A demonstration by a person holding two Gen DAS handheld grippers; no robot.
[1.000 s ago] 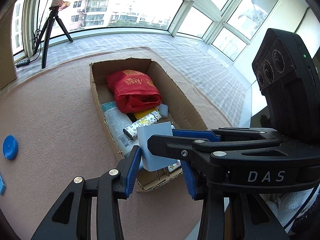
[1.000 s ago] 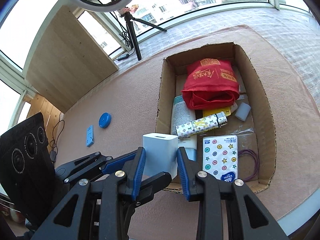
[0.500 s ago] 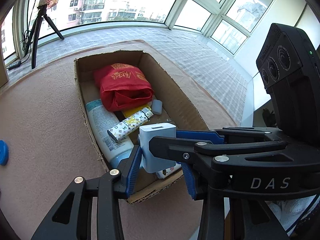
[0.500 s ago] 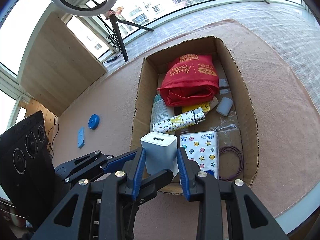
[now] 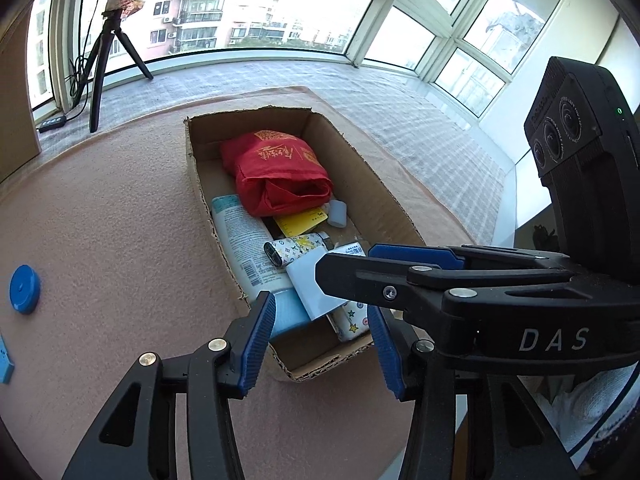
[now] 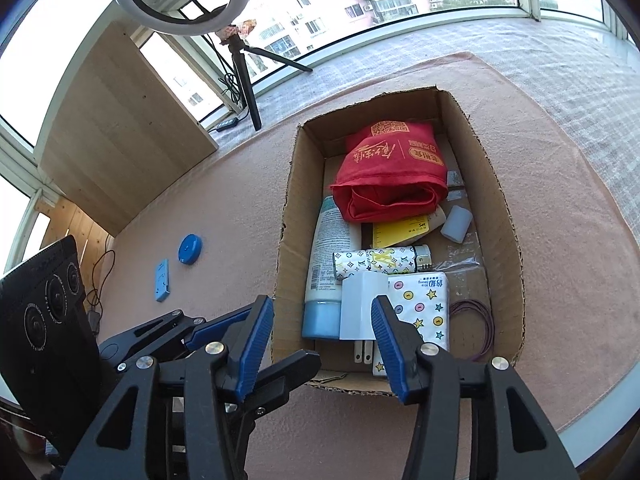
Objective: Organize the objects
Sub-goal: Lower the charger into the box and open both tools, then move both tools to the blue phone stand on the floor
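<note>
Pink, felt-like cloth over the table [image 6: 200, 200], ringed by bright bay windows. Centred on it, a corrugated cardboard box [image 6: 288, 216] with ragged cut edges, open at the top. Lying inside at the box's near end, a white plug adapter [image 6: 360, 304]: smooth, blocky, two metal prongs pointing at the near wall, wedged between a blue-capped tube [image 6: 324, 276] and a tissue pack [image 6: 420, 308] printed with stars and buttons. Further into the box, a patterned cylinder [image 6: 380, 262], a yellow card [image 6: 400, 232], a small pale cap [image 6: 456, 224] and a folded red fabric bag [image 6: 392, 172]; a purple loop of thin bands [image 6: 476, 328] in the near right corner. Outside the box to its left, a round blue disc [image 6: 189, 249] and a flat blue rectangle [image 6: 161, 280]. Right gripper [image 6: 322, 334] above the box's near wall, blue ribbed fingers spread, pinching nothing, adapter free between them. Left gripper [image 5: 322, 340] likewise spread wide and empty.
</note>
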